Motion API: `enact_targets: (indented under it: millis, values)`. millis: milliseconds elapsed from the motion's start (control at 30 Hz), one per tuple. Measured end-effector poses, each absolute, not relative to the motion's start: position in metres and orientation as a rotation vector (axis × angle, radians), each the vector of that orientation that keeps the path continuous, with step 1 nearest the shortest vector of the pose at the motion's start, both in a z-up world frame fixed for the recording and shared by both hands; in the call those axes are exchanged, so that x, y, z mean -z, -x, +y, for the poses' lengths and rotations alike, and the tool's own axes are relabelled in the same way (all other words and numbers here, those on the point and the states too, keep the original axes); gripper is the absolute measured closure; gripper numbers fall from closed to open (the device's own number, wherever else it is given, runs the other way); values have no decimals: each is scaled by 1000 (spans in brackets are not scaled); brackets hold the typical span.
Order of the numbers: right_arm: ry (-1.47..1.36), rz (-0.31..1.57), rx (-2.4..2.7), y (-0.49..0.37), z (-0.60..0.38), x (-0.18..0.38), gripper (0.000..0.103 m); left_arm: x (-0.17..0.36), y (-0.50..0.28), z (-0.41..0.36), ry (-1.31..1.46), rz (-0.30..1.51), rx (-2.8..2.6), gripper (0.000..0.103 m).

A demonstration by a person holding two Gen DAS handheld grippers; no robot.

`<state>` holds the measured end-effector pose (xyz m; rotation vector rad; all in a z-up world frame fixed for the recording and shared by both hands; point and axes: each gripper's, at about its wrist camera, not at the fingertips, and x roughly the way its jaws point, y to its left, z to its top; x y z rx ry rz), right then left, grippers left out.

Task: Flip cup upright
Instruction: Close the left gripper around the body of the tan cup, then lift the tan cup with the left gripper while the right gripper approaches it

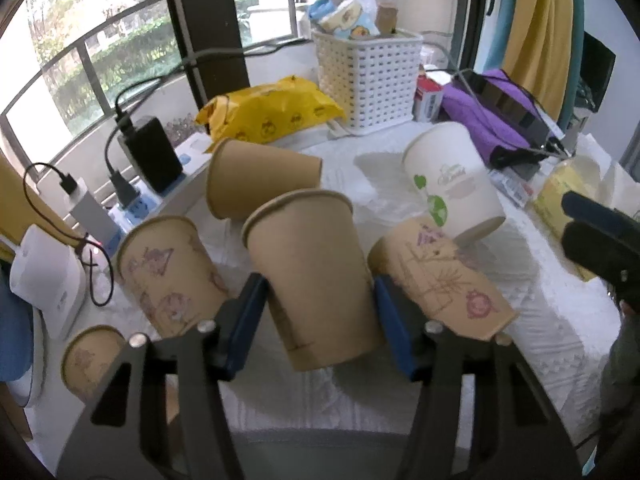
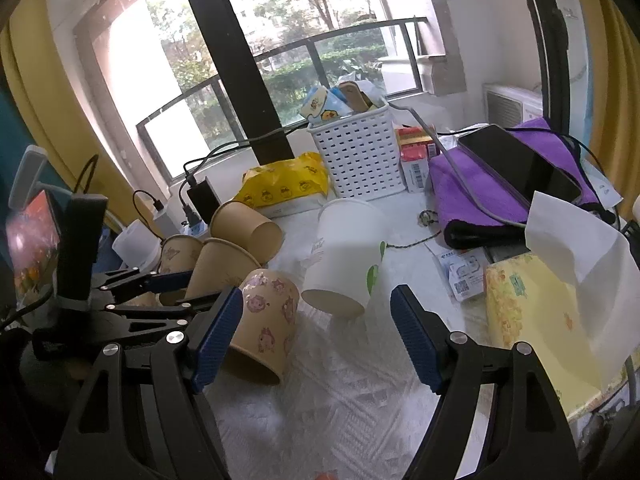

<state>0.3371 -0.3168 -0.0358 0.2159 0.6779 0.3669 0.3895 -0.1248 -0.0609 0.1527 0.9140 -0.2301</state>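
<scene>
My left gripper (image 1: 320, 304) is shut on a plain brown paper cup (image 1: 312, 280), mouth up and tilted, held above the white cloth; both also show in the right wrist view, gripper (image 2: 176, 284) and cup (image 2: 220, 268). Beside it lie a printed brown cup (image 1: 440, 280) on its side, a white cup (image 1: 452, 180) tipped over, a brown cup (image 1: 256, 176) on its side and a printed brown cup (image 1: 168, 276). My right gripper (image 2: 316, 332) is open and empty, near the pig-printed cup (image 2: 268, 324) and the white cup (image 2: 344, 256).
A white basket (image 1: 368, 80), a yellow packet (image 1: 272, 108) and a purple towel (image 1: 480, 116) with a phone stand at the back. Chargers and a power strip (image 1: 132, 200) lie left. A yellow tissue box (image 2: 540, 332) sits right. Another brown cup (image 1: 92, 360) is front left.
</scene>
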Motion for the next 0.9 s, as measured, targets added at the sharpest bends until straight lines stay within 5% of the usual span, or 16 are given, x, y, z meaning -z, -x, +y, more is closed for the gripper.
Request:
enact_targets:
  millis: [900]
  values:
    - [-158,564,-408,-269,-285,-23,24,-22,-289,-105,-112,731,235,46]
